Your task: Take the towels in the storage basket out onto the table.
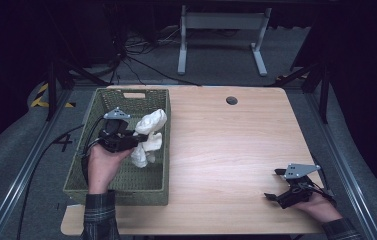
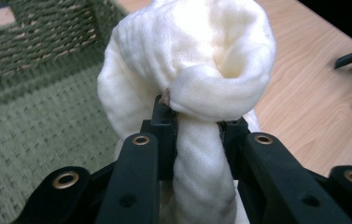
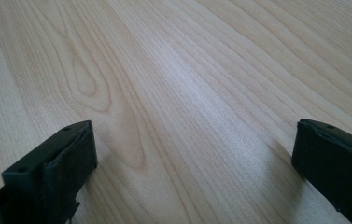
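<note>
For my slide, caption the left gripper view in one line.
Left claw shut on a knotted white cloth, held over the green woven basket.

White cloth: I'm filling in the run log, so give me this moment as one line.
left gripper: shut on white cloth, above green basket | right gripper: open, nothing between jaws, by table edge

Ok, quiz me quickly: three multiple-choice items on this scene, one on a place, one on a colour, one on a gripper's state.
1. Where is the knotted white cloth?
A. Over the woven green basket
B. On the light wooden table
C. On the floor

2. What colour is the basket?
A. Red
B. Green
C. Blue

3. How is the left gripper?
A. Open, empty
B. Shut on the cloth
C. Lying on the table

Key: 1 A, the high view shows the cloth above the basket's inside; 2 B, its weave is olive green; 3 B, the left gripper view shows both jaws pinching the cloth below its knot.
</note>
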Demonstrator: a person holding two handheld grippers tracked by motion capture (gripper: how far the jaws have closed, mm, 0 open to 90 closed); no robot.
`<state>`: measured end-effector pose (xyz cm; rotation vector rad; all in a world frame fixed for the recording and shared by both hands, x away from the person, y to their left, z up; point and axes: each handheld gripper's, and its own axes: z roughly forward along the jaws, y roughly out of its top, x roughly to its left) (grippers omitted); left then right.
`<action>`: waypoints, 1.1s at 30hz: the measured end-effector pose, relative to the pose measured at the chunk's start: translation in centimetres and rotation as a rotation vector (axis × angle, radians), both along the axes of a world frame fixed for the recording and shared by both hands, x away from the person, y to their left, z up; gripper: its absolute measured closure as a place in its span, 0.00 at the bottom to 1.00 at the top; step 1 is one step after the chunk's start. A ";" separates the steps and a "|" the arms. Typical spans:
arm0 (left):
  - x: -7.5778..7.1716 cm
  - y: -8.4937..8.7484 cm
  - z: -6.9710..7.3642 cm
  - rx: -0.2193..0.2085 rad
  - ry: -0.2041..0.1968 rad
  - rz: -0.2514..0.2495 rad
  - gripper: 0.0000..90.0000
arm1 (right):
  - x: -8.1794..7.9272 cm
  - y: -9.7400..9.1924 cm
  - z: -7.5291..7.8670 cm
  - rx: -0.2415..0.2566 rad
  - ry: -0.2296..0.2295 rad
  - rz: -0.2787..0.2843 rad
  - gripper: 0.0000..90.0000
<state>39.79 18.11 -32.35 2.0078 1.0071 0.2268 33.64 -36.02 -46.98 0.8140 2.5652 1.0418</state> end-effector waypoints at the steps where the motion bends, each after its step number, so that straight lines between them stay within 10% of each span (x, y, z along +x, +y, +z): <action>1: 0.0 -0.1 0.3 -0.005 -0.002 -0.004 0.83 | 0.0 0.0 0.0 0.000 0.000 0.000 0.00; 33: 0.0 -8.7 5.7 -0.082 -0.096 -0.235 0.83 | 0.0 0.0 0.0 -0.001 0.000 -0.004 0.00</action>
